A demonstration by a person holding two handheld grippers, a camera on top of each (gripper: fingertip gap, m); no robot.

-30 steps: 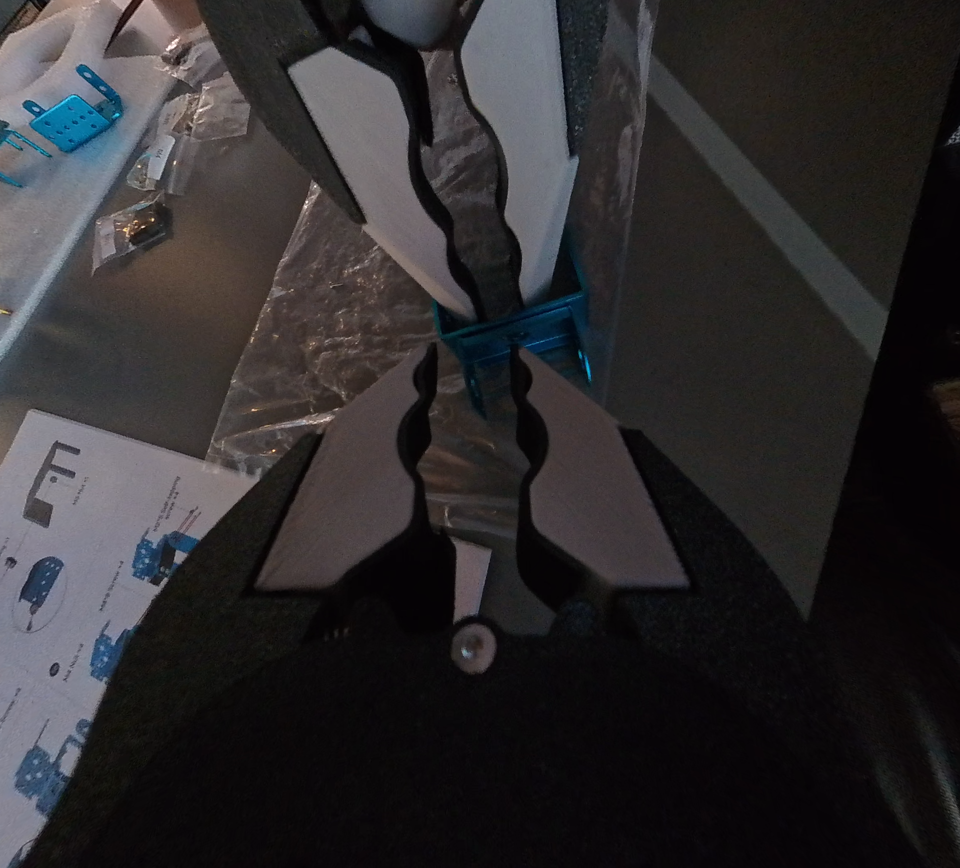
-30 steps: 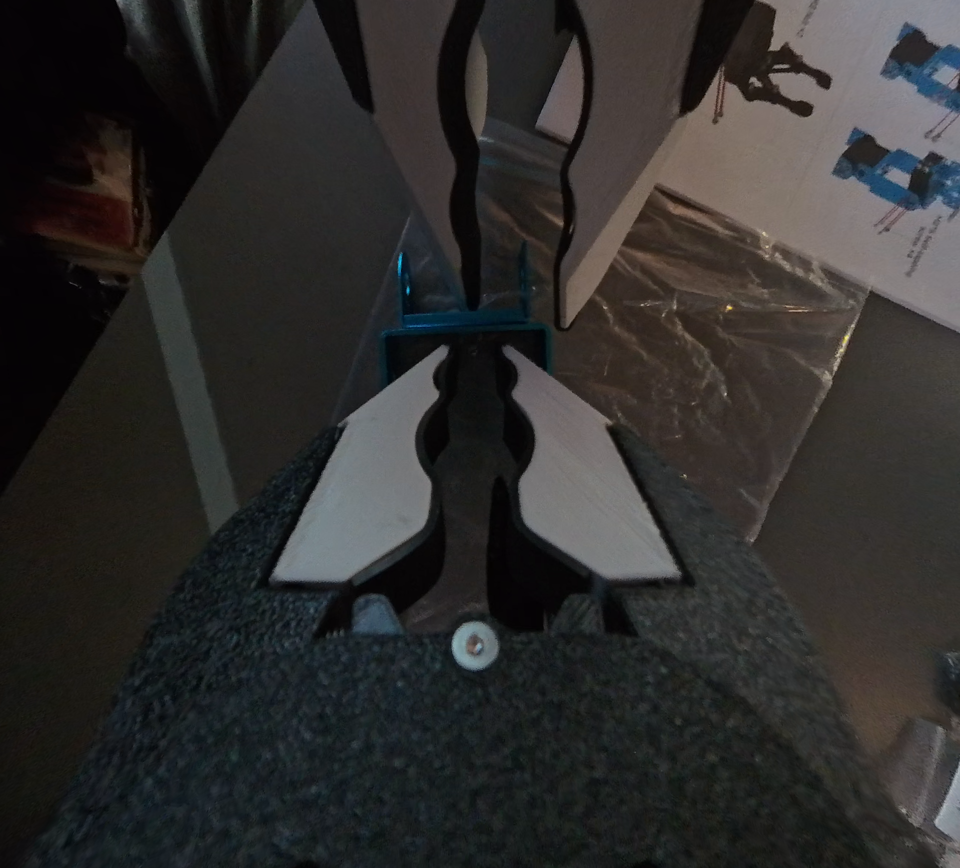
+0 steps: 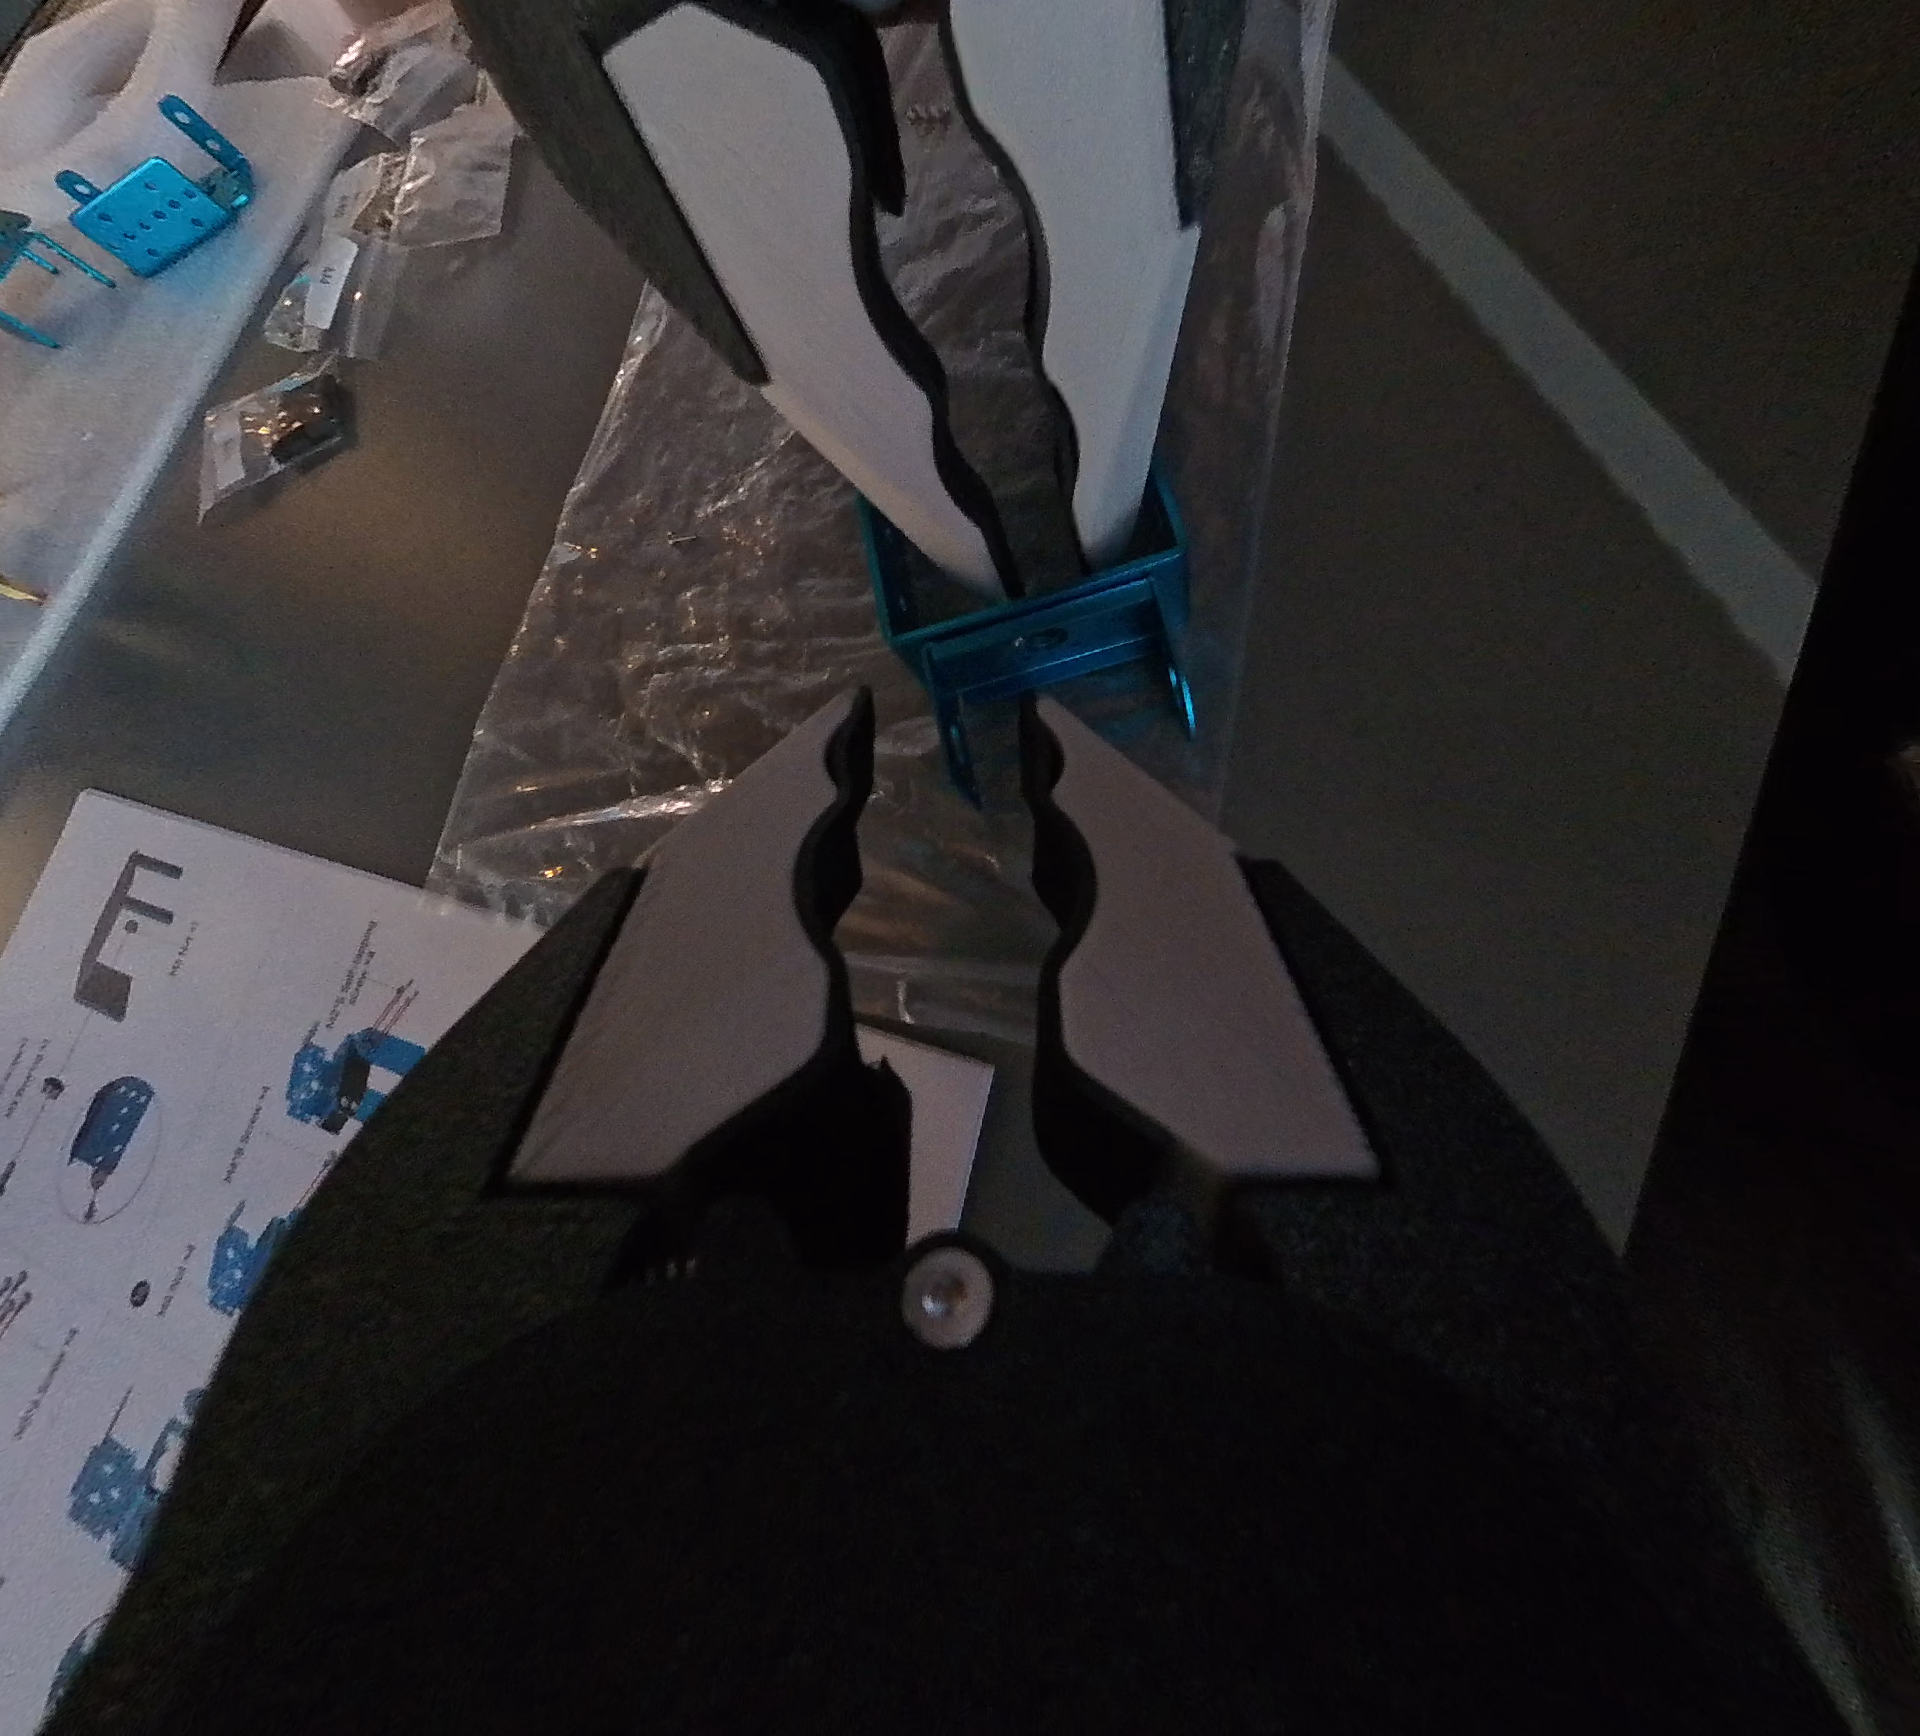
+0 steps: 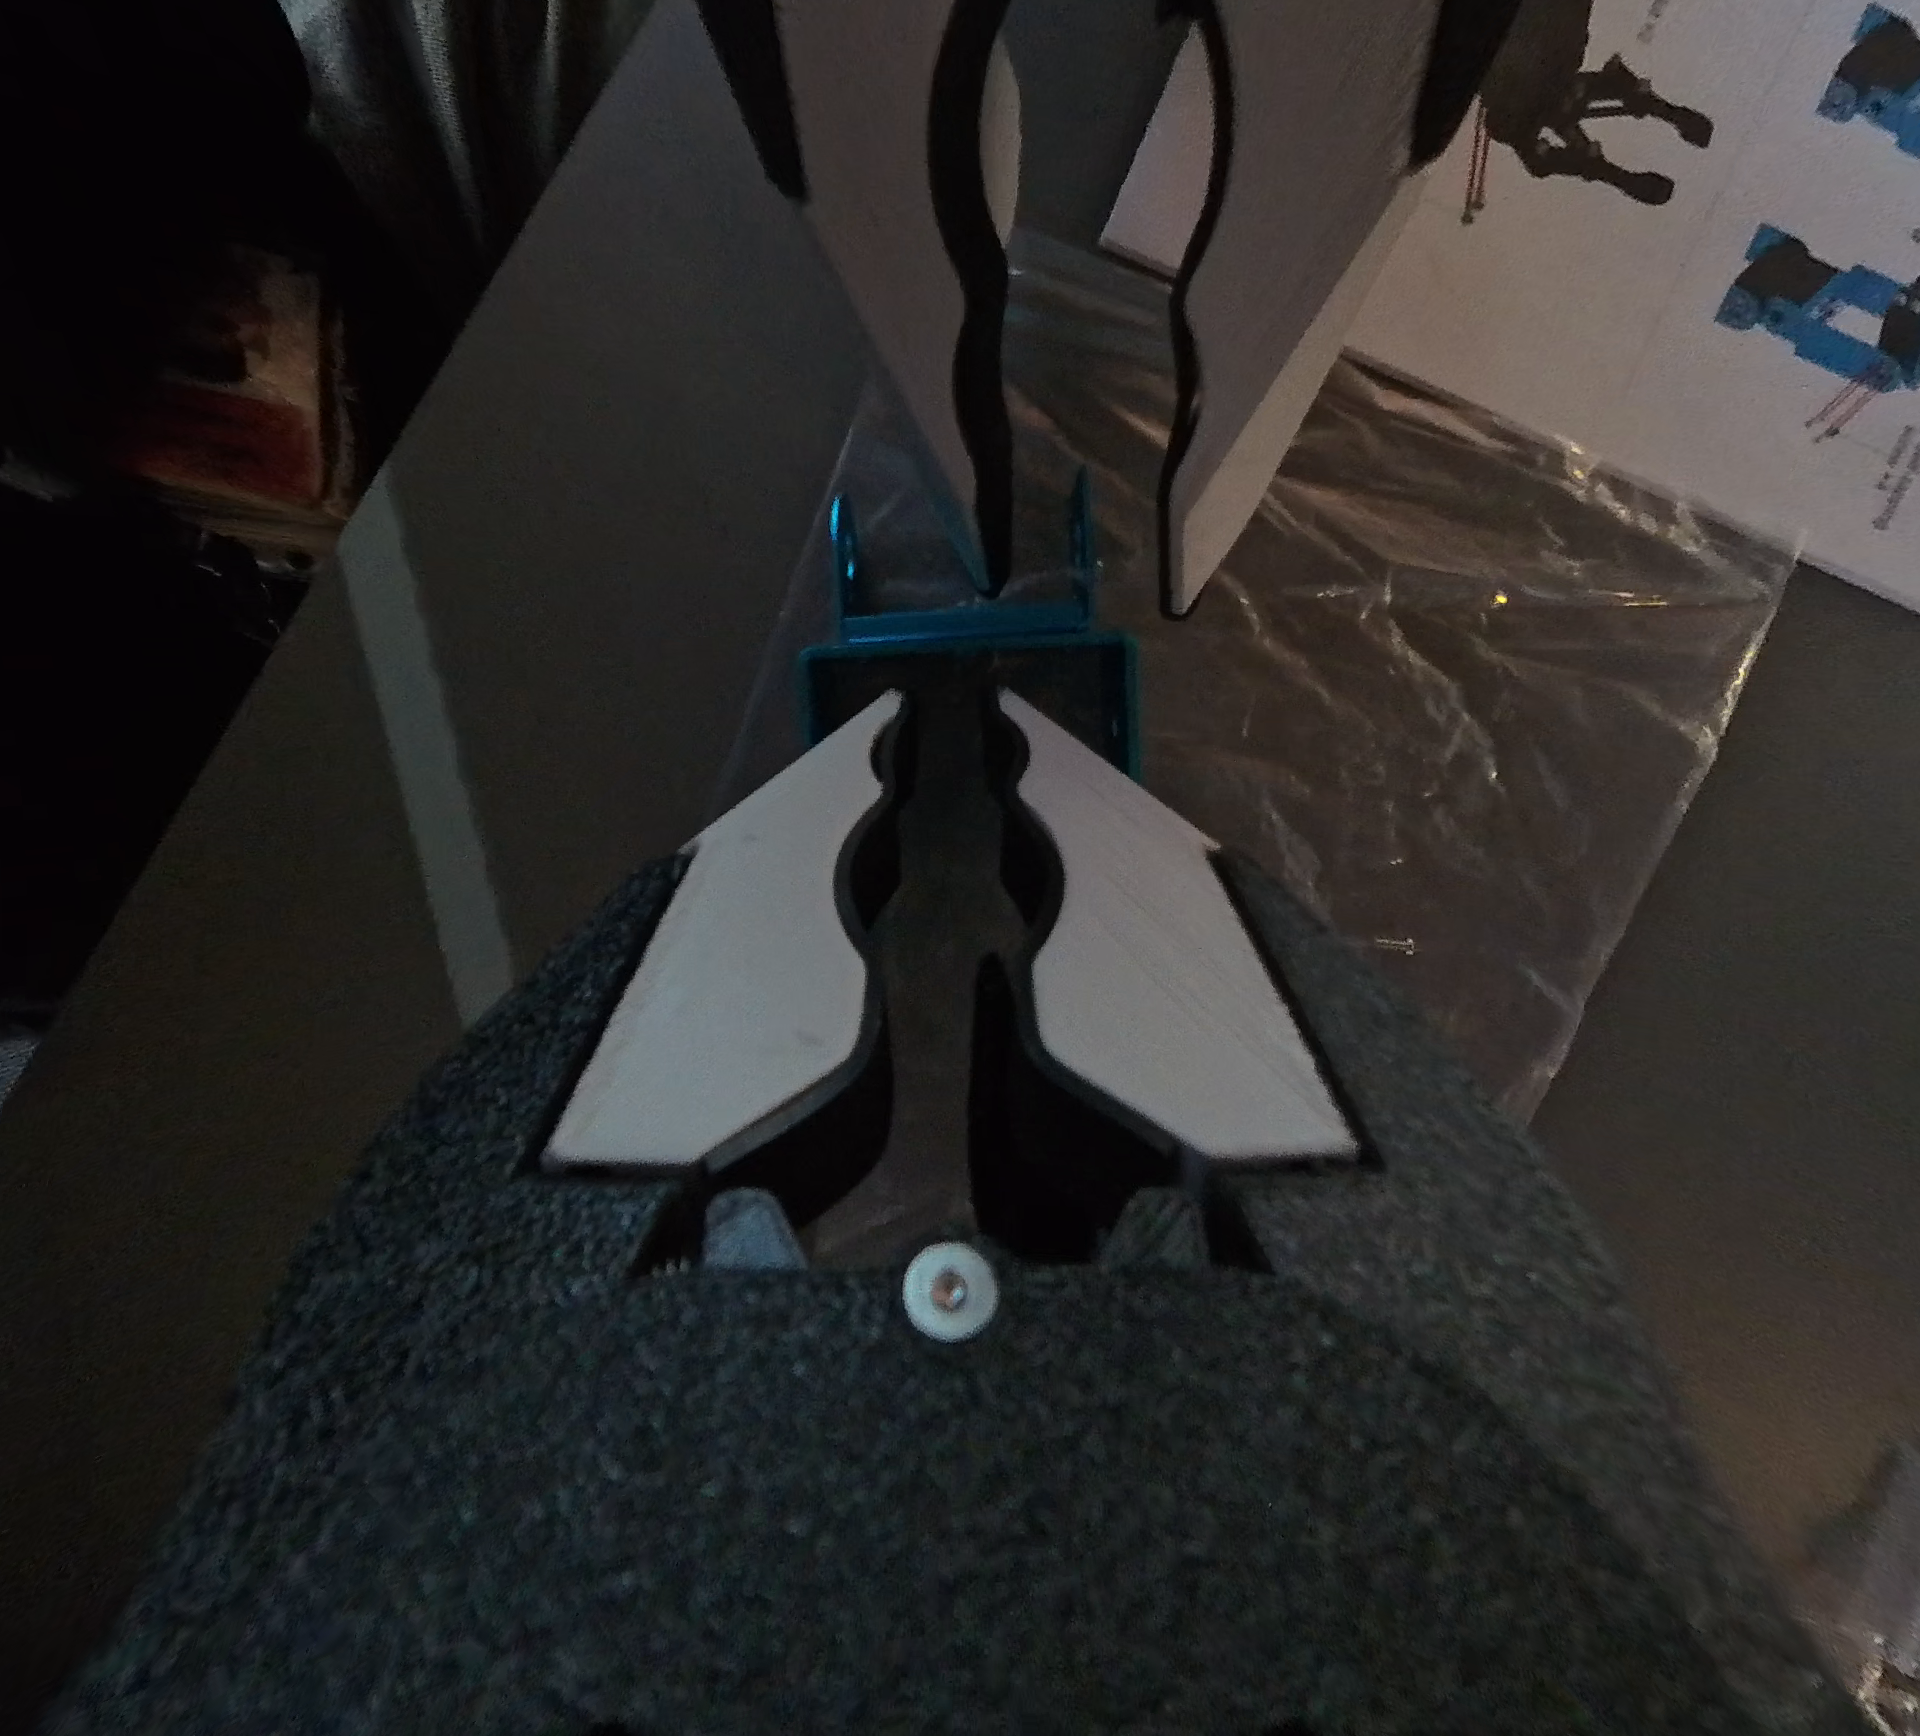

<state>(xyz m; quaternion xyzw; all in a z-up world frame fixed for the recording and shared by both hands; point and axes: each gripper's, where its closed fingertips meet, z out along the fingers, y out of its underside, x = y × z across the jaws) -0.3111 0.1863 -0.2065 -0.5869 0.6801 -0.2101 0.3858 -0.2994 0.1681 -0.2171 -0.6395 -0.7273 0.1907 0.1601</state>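
My right gripper (image 4: 951, 699) is nearly closed inside a blue metal U-bracket (image 4: 966, 647) and holds it just above a clear plastic bag (image 4: 1403, 647). A smaller blue bracket (image 3: 1049, 658) with two tabs sits against the far face of the U-bracket. My left gripper (image 3: 948, 710) is open and faces the right gripper (image 3: 1039, 564) tip to tip. One tab (image 3: 961, 751) of the smaller bracket lies between the left jaws without being pinched. In the right wrist view the left gripper (image 4: 1081, 606) comes down from the top, with one fingertip (image 4: 987, 580) between the two tabs.
A white instruction sheet (image 3: 208, 1063) lies at the near left and also shows in the right wrist view (image 4: 1662, 232). Small bags of parts (image 3: 281, 429) and another blue bracket (image 3: 156, 216) on white foam lie far left. The table edge (image 3: 1558, 387) runs close on the right. A loose screw (image 4: 1397, 945) lies on the bag. Less than 4 cm separates the two grippers' tips.
The right gripper has drawn the blue bracket slightly away from the left gripper's tips. In the right wrist view the left gripper has shifted a little to the right. Both keep their jaw widths.
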